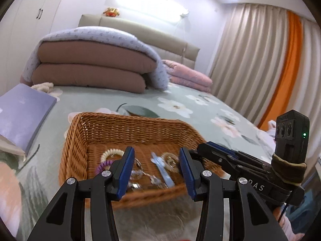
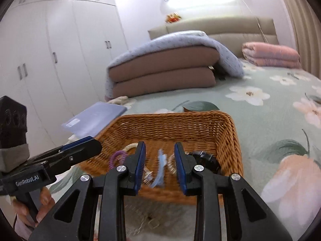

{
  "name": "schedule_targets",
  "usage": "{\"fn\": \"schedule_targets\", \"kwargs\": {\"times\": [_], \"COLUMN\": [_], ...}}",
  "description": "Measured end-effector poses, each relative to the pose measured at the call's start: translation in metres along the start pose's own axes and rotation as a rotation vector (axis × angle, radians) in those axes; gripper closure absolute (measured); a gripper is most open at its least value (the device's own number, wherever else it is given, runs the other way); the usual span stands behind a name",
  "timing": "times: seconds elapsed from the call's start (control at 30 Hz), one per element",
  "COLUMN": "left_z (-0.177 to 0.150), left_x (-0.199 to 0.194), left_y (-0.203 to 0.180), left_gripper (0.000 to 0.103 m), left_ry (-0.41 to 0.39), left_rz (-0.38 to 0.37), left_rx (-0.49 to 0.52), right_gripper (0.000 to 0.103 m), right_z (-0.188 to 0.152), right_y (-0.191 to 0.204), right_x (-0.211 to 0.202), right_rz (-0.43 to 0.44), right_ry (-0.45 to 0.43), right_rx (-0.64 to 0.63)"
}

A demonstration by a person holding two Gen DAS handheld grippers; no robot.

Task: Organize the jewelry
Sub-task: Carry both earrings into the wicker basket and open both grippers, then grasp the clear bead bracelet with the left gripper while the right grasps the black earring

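A wicker basket (image 1: 128, 118) sits on the flowered bedspread just ahead of both grippers. It holds a cream spiral hair tie (image 1: 111, 152), a purple spiral tie (image 1: 103, 165), a light blue clip (image 1: 163, 169), a clear ring (image 1: 170, 159) and silver chain pieces (image 1: 140, 172). My left gripper (image 1: 156, 156) hovers open over the basket's near edge, with nothing between its pads. My right gripper (image 2: 159, 150) is also open and empty above the near rim of the basket (image 2: 172, 116), over the blue clip (image 2: 160, 164). A black item (image 2: 206, 158) lies at the basket's right side.
Folded brown quilts (image 1: 90, 66) under a lilac cover and a pink quilt (image 1: 190, 76) lie at the bed's head. A lilac flat box (image 1: 26, 110) is left of the basket. White wardrobes (image 2: 60, 50) stand left, curtains (image 1: 260, 60) right. A hand (image 2: 40, 204) grips the left tool.
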State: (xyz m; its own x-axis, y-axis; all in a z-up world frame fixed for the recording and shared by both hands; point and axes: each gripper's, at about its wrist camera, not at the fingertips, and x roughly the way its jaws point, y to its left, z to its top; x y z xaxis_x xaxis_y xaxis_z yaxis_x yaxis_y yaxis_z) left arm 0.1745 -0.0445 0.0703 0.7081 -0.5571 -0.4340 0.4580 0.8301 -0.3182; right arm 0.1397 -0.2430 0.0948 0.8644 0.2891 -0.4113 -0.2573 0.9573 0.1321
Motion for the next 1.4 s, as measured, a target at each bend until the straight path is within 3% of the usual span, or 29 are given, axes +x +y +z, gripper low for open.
{"fn": "schedule_targets", "kwargs": {"times": [0.2,0.37,0.57,0.93,1.1,1.17,1.27,1.4], "left_z": [-0.039,-0.064,-0.071,-0.076,-0.079,-0.079,-0.081,-0.082], "left_x": [-0.027,-0.018,0.001,0.031,0.033,0.034,0.037,0.032], "left_y": [-0.009,-0.007,0.013,0.012,0.011,0.008,0.001,0.002], "left_gripper": [0.056,0.056,0.056,0.056,0.056,0.061,0.09,0.093], "left_ry": [0.093,0.202,0.257,0.357,0.361,0.361,0.361,0.352], "left_rz": [-0.032,0.042,0.061,0.106,0.121,0.146,0.176,0.174], "left_rx": [0.036,0.054,-0.011,0.001,0.007,0.027,0.074,0.058], "right_gripper": [0.07,0.07,0.07,0.07,0.07,0.07,0.07,0.07], "right_z": [-0.038,-0.05,-0.061,-0.064,-0.067,-0.067,-0.068,-0.069], "right_y": [0.006,0.0,0.006,-0.004,-0.005,-0.003,0.0,0.002], "right_x": [-0.023,-0.021,-0.008,0.002,0.01,0.012,0.012,0.017], "right_rz": [-0.015,-0.023,-0.055,-0.057,-0.059,-0.061,-0.062,-0.048], "right_ry": [0.073,0.127,0.19,0.232,0.273,0.28,0.28,0.301], "right_rx": [-0.017,0.007,-0.04,0.003,0.003,-0.005,-0.015,-0.029]}}
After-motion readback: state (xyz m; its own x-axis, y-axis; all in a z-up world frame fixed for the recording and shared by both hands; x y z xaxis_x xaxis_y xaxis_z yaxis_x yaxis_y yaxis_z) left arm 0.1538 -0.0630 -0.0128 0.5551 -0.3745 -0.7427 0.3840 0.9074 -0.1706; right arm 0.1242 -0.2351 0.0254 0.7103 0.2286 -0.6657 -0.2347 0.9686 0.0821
